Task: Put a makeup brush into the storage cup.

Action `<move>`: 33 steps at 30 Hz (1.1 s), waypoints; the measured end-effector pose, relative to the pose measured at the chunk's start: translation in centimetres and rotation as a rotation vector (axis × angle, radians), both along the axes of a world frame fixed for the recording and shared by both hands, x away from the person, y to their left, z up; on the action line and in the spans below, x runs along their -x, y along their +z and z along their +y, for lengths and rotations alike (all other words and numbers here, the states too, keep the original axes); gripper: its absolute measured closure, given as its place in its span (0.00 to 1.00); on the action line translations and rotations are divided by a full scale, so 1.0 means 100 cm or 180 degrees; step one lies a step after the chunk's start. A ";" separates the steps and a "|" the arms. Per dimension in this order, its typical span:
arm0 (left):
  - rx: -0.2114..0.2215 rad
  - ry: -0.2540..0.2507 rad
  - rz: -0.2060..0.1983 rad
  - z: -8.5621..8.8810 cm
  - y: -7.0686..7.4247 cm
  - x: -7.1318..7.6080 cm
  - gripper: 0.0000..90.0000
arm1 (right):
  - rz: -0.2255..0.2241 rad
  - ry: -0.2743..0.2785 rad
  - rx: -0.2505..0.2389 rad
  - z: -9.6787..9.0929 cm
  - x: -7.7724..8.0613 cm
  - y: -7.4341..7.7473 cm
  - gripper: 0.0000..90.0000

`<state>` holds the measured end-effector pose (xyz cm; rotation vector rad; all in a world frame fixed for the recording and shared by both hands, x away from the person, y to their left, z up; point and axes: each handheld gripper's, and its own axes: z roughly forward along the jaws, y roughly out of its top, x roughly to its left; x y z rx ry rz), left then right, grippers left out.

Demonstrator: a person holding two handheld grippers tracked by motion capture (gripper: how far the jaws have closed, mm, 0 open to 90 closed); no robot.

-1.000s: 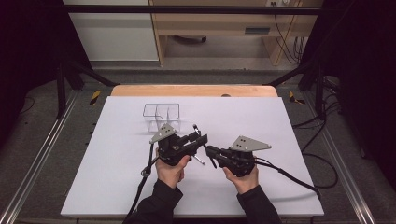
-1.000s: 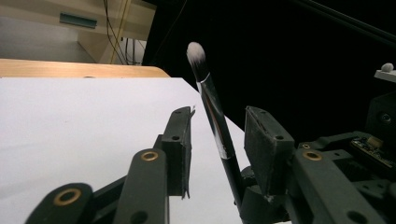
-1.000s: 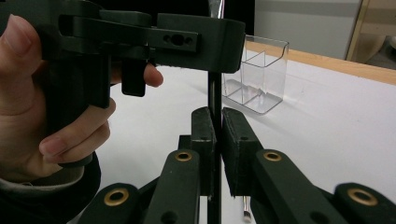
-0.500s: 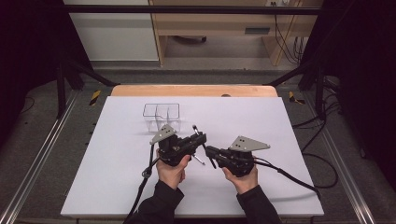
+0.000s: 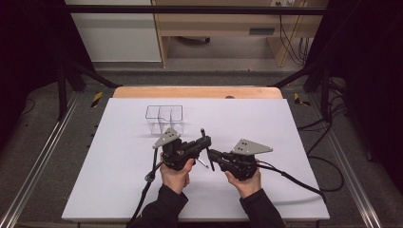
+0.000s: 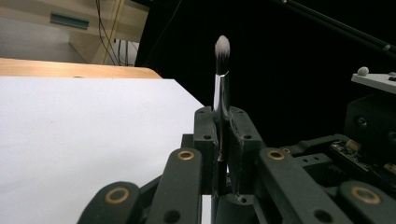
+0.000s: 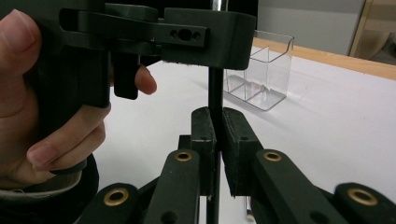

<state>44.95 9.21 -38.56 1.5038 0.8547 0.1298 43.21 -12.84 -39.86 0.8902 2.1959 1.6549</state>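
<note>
Both grippers clamp one makeup brush — left gripper, jaws just closed, pinches above the right gripper — and a tug apart could slip or twist it before it reaches the clear organiser beyond them

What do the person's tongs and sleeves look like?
Both tongs, left and right, are matte black, with linked jaw arms pinned by brass-coloured rivets. Each carries a grey three-cornered plate with small dark holes on top. A black cable trails from each. The person wears dark long sleeves.
</note>
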 end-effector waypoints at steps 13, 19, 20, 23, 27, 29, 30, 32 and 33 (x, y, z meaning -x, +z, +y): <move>-0.0167 0.0009 -0.0102 0.002 0.002 0.001 0.92 | 0.0006 -0.0029 -0.0024 0.000 0.000 0.001 0.77; -0.0280 0.0047 -0.0184 0.009 0.006 0.002 0.92 | -0.0020 -0.0129 -0.0001 -0.002 -0.001 0.003 0.63; -0.0292 0.0053 -0.0194 0.010 0.007 0.002 0.92 | -0.0017 -0.0143 0.0010 -0.003 -0.002 0.003 0.60; -0.0333 0.0067 -0.0217 0.012 0.008 0.002 0.92 | -0.0014 -0.0196 0.0044 -0.003 -0.002 0.002 0.54; -0.0388 0.0095 -0.0263 0.018 0.010 0.004 0.92 | 0.0000 -0.0286 0.0115 -0.006 -0.005 0.002 0.47; -0.0419 0.0113 -0.0282 0.022 0.013 0.004 0.92 | 0.0012 -0.0331 0.0111 -0.008 -0.005 0.002 0.44; -0.0431 0.0119 -0.0288 0.024 0.014 0.004 0.92 | 0.0024 -0.0340 0.0106 -0.009 -0.006 0.002 0.43; -0.0445 0.0133 -0.0300 0.027 0.015 0.005 0.92 | 0.0050 -0.0374 0.0089 -0.012 -0.006 0.001 0.40; -0.0455 0.0143 -0.0302 0.029 0.016 0.005 0.92 | 0.0053 -0.0392 0.0087 -0.013 -0.007 0.001 0.39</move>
